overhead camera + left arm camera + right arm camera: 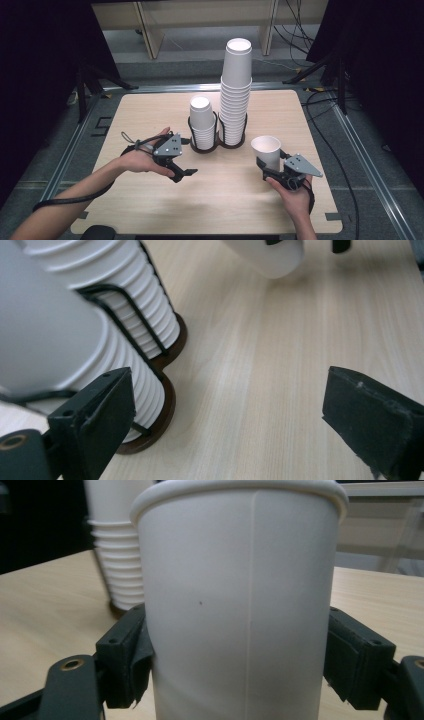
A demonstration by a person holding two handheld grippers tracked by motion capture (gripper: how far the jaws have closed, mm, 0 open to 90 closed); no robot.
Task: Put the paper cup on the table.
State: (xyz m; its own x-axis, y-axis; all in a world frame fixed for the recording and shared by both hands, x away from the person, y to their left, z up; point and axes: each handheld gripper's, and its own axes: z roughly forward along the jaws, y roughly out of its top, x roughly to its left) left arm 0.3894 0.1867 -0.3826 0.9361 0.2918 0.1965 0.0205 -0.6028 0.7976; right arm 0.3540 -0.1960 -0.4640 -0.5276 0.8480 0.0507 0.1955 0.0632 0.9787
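Note:
My right gripper (pixel 271 163) is shut on a single white paper cup (pixel 266 148), held upright over the right part of the table. In the right gripper view the cup (pixel 240 590) stands between both pads (pixel 127 655), which press on its sides. My left gripper (pixel 184 173) is at the left of centre, open, with nothing between its jaws. The left gripper view has its jaws wide apart over bare wood (pixel 260 370). A short stack of cups (pixel 201 120) and a tall stack (pixel 235 90) stand in a dark two-ring holder (pixel 216 147), close to the left gripper.
The wooden table (pixel 150 205) has a metal frame around it. Cables run over the floor at the right and behind (pixel 320 105). A wooden bench stands at the back (pixel 150 35). Dark curtains hang on both sides.

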